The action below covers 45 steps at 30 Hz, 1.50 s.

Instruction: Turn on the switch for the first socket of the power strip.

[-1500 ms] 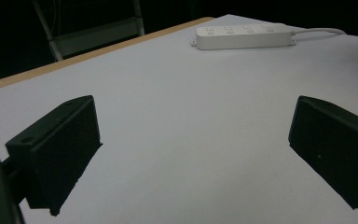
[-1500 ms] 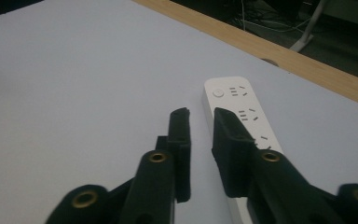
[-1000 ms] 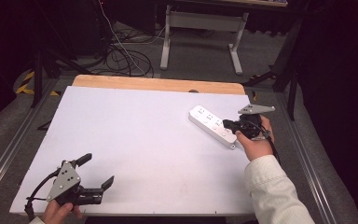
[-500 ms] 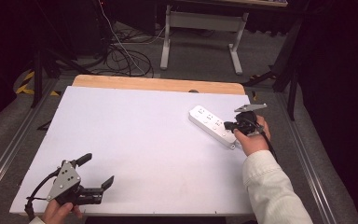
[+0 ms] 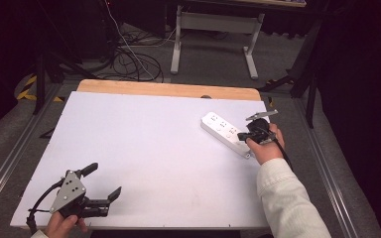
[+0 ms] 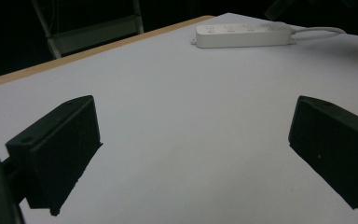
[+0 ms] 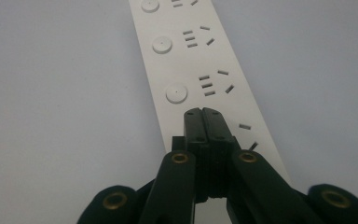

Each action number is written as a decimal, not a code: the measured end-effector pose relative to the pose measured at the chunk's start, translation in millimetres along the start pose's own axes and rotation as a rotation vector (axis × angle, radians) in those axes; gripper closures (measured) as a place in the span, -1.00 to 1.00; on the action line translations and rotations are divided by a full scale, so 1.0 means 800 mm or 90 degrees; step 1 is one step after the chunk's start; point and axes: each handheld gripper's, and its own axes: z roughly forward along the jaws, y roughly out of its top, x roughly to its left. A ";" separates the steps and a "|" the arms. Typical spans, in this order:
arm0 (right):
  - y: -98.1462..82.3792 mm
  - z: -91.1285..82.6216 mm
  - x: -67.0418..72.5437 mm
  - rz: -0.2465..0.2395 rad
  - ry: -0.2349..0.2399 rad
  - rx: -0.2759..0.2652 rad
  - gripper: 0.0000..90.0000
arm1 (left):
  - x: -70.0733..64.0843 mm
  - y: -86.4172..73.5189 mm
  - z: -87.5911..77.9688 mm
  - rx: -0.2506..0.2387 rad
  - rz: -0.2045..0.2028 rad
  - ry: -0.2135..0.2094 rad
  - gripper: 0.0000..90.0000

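A white power strip (image 5: 226,133) lies at the right side of the white table (image 5: 154,148), with round buttons and socket slots on its top. My right gripper (image 5: 244,136) is shut, with nothing between its jaws, and its tips hang just over the near end of the power strip (image 7: 186,60). In the right gripper view the closed tips (image 7: 203,113) point at the strip below a round button (image 7: 176,93). My left gripper (image 5: 106,183) is open at the table's front left corner, low over the bare surface. Far off in the left gripper view lies the power strip (image 6: 244,35).
A wooden strip (image 5: 168,89) runs along the table's far edge. Beyond it are cables (image 5: 129,59) on the floor and a metal stand (image 5: 213,29). The strip's white cord (image 6: 321,31) trails off to the right.
My right gripper has moved down and slightly toward the near end of the power strip. The left gripper has stayed in place.
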 end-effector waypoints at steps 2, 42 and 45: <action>0.000 0.003 0.000 -0.001 0.002 0.005 1.00 | 0.000 0.000 0.000 0.000 0.000 0.001 -0.94; -0.007 0.016 0.004 -0.015 -0.006 0.032 1.00 | 0.000 0.000 0.000 0.003 0.008 0.000 -0.94; -0.008 0.016 0.004 -0.015 -0.007 0.029 1.00 | -0.001 0.000 0.000 0.004 0.005 -0.003 -0.94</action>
